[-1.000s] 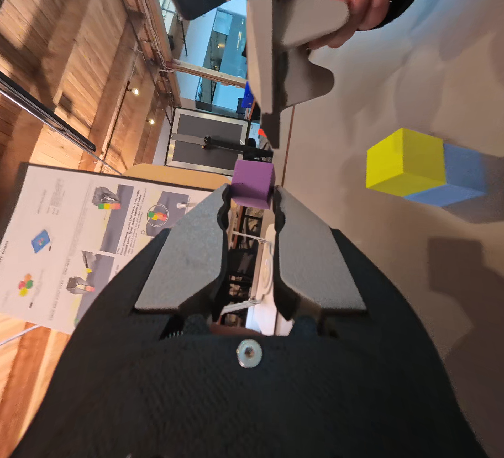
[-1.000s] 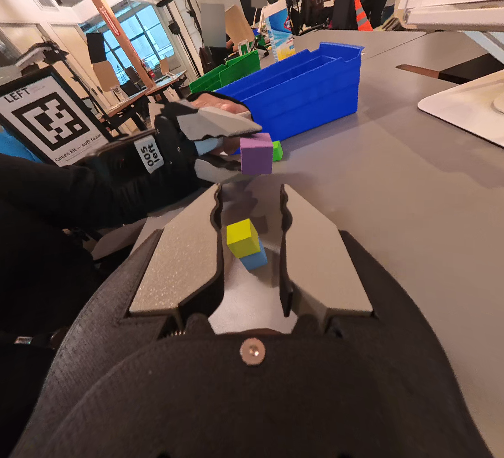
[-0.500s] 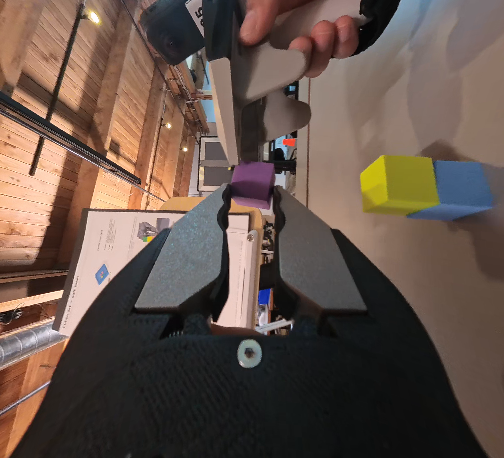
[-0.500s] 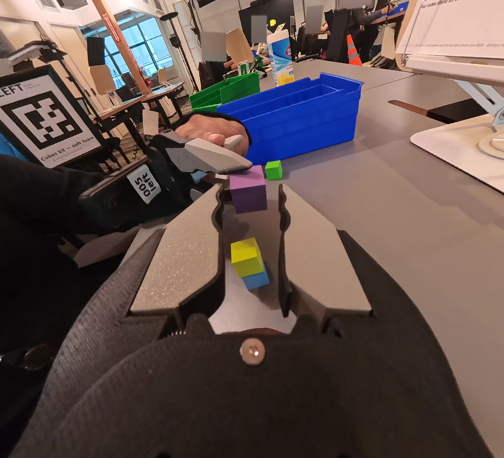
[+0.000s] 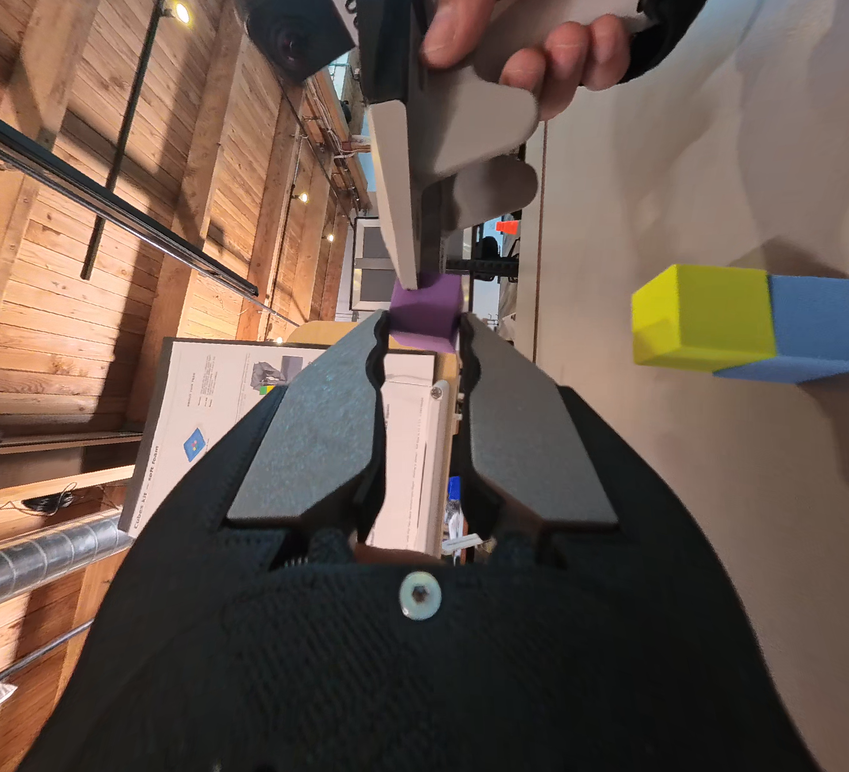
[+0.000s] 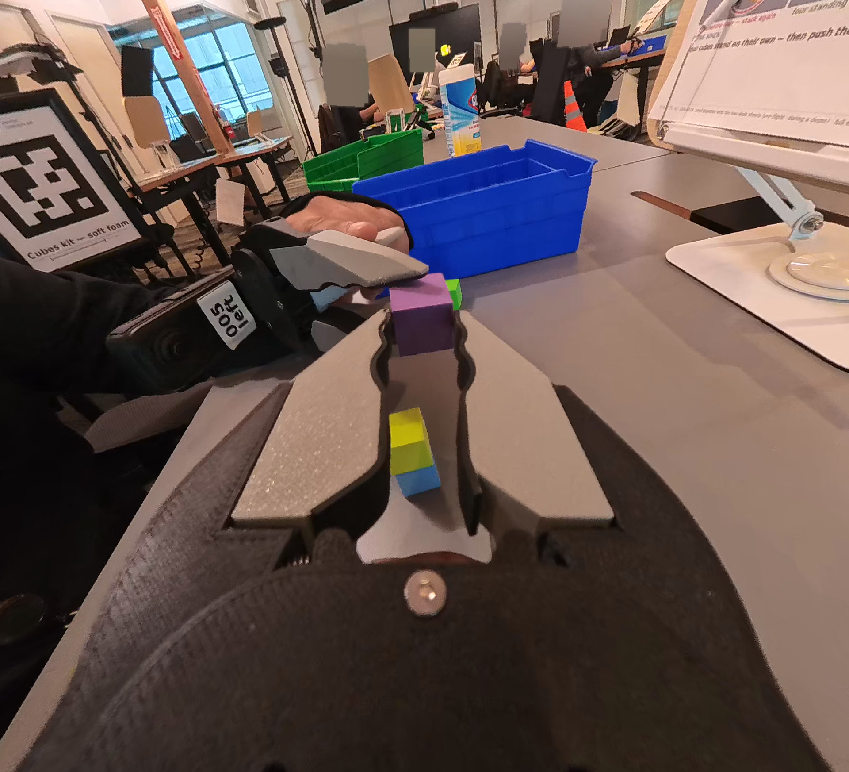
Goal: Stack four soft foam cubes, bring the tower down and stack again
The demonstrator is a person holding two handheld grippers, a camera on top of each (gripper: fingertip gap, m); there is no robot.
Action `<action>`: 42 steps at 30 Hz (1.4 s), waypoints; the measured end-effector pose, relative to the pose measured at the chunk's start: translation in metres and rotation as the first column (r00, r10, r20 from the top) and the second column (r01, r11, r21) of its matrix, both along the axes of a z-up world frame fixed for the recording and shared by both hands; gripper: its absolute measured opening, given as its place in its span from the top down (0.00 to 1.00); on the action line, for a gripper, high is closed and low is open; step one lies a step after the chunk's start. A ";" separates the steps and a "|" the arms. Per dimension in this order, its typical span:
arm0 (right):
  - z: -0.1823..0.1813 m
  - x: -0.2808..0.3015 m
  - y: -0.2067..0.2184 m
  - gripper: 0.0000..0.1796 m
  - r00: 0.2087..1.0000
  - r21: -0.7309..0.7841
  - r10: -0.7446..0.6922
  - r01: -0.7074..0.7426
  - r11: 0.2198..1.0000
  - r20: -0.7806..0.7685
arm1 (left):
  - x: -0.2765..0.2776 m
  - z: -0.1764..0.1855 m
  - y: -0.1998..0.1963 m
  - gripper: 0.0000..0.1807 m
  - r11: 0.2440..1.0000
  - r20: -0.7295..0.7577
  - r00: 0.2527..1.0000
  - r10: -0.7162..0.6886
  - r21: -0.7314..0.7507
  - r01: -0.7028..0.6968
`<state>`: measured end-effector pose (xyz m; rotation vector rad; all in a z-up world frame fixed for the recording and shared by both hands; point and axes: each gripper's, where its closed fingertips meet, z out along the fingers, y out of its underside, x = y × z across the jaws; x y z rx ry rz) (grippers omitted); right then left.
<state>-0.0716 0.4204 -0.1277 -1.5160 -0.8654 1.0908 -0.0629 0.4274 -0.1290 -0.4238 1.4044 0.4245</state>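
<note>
A purple cube (image 5: 425, 318) is in the air between both grippers. My left gripper (image 5: 422, 329) is shut on it at the fingertips. My right gripper (image 6: 422, 329) has its jaws against the purple cube's (image 6: 422, 313) two sides. In the left wrist view one of its pale fingers (image 5: 397, 198) comes down from above onto the cube. A yellow cube (image 6: 406, 437) stands on a blue cube (image 6: 418, 481) on the grey table (image 6: 620, 359), below the grippers. This stack also shows in the left wrist view (image 5: 703, 318). A small green cube (image 6: 454, 292) lies behind, by the blue bin.
A blue bin (image 6: 482, 207) and a green bin (image 6: 363, 157) stand at the back of the table, with a wipes canister (image 6: 459, 111). A white stand with an instruction sheet (image 6: 758, 60) is at the right. A framed marker card (image 6: 50, 189) stands at the left. The grippers are tip to tip, or close to it. My left tips are roughly 7 cm from the yellow cube (image 6: 406, 437).
The right gripper has come up to the purple cube and narrowed its jaws onto it. The left gripper still holds the cube and has moved nearer the yellow-blue stack.
</note>
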 end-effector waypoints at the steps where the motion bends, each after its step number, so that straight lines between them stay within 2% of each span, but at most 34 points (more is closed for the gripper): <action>1: 0.001 0.000 0.000 0.87 1.000 0.004 -0.005 0.005 1.000 -0.004 | 0.000 0.001 0.000 0.84 1.000 0.006 1.000 0.002 -0.001 -0.002; 22: 0.009 -0.002 -0.009 0.87 0.999 0.034 0.040 -0.039 0.999 -0.016 | -0.002 0.006 -0.009 0.85 0.993 0.057 0.995 -0.086 -0.073 0.090; 42: 0.008 -0.002 -0.012 0.86 0.998 0.016 0.066 -0.066 0.998 -0.022 | -0.002 0.004 -0.015 0.86 0.993 0.033 0.994 -0.108 -0.049 0.109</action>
